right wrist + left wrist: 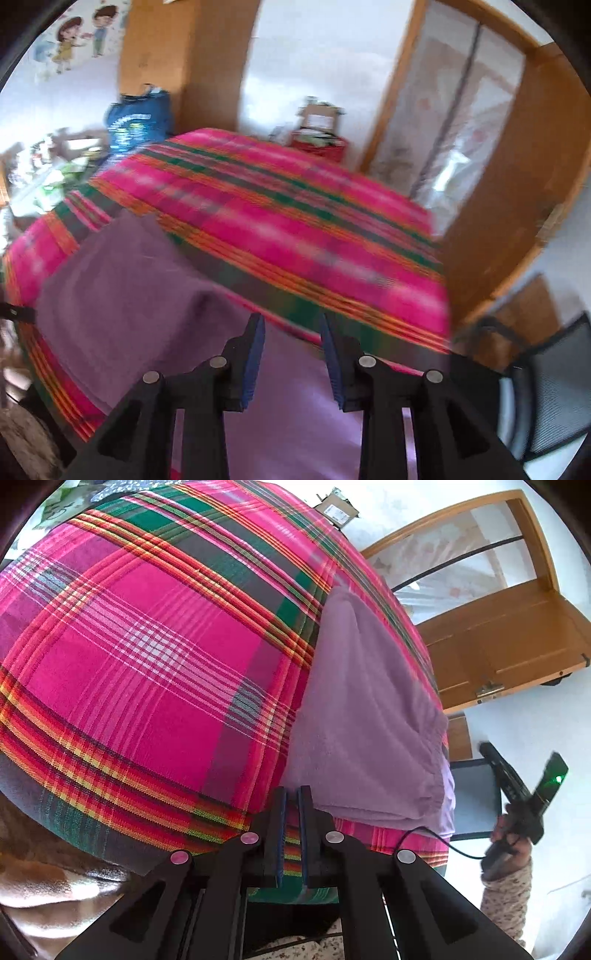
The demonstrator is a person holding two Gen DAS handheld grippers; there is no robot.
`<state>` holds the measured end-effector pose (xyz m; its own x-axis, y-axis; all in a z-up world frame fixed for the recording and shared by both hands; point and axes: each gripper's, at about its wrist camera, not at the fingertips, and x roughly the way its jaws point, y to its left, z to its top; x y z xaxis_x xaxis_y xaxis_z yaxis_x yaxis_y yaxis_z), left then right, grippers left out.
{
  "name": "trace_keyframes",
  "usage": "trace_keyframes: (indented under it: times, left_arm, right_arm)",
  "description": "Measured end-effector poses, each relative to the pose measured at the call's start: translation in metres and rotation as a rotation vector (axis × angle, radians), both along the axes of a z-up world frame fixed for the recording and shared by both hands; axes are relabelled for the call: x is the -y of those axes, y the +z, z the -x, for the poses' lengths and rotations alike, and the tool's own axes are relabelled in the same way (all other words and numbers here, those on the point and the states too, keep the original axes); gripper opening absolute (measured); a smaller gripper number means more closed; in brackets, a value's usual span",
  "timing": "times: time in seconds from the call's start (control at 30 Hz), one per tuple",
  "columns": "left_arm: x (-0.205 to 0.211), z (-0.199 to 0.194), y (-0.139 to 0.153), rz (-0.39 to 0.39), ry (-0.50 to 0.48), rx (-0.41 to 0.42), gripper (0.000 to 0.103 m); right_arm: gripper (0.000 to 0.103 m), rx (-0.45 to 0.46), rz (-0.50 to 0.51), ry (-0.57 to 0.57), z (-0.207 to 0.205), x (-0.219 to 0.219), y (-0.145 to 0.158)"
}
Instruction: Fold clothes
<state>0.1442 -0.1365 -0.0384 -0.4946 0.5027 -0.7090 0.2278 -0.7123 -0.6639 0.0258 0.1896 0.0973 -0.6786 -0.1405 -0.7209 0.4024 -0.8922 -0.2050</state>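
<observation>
Folded purple garment [369, 720] on the plaid-covered bench [147, 646].
It lies at the bench's near right edge. Left claw [292, 794], nearly closed and empty, hovers beside the garment; right claw [291, 332], spread wide and empty, hangs above it.

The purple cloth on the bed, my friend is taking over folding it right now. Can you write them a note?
Left gripper: jaws nearly shut, nothing between them, at the near edge of the bed.
Right gripper: jaws open, empty, above the purple cloth.
The cloth lies folded over at the bed's near corner, one edge hanging off.
Left to do: judge whether it needs another fold, then tidy it.
</observation>
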Motion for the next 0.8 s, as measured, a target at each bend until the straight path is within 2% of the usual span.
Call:
trace_keyframes:
  times: [0.07, 0.17, 0.3, 0.47, 0.6, 0.67, 0.8]
  left_arm:
    - [-0.002, -0.001, -0.001, -0.006, 0.002, -0.001, 0.007]
    - [-0.004, -0.002, -0.003, -0.015, 0.002, -0.003, 0.007]
    - [-0.003, -0.002, -0.004, -0.028, -0.007, -0.006, 0.007]
    - [-0.005, -0.001, -0.005, -0.025, -0.046, -0.011, 0.007]
    - [-0.008, 0.0, -0.003, -0.021, -0.075, -0.014, 0.007]
    - [-0.005, -0.001, 0.001, -0.022, -0.08, -0.029, 0.008]
    - [0.0, -0.003, 0.01, -0.014, -0.07, -0.073, 0.025]
  right_arm:
    - [0.032, 0.004, 0.002, 0.065, 0.003, 0.025, -0.007]
    - [0.032, 0.035, 0.056, 0.184, 0.009, 0.066, -0.012]
    - [0.032, 0.104, 0.12, 0.264, 0.014, 0.097, -0.028]
    - [0.032, 0.134, 0.113, 0.278, 0.013, 0.105, -0.055]
    - [0.032, 0.188, 0.119, 0.227, 0.02, 0.098, -0.08]
    - [0.032, 0.184, 0.143, 0.223, 0.02, 0.094, -0.078]
    - [0.032, 0.136, 0.199, 0.222, 0.014, 0.089, -0.062]
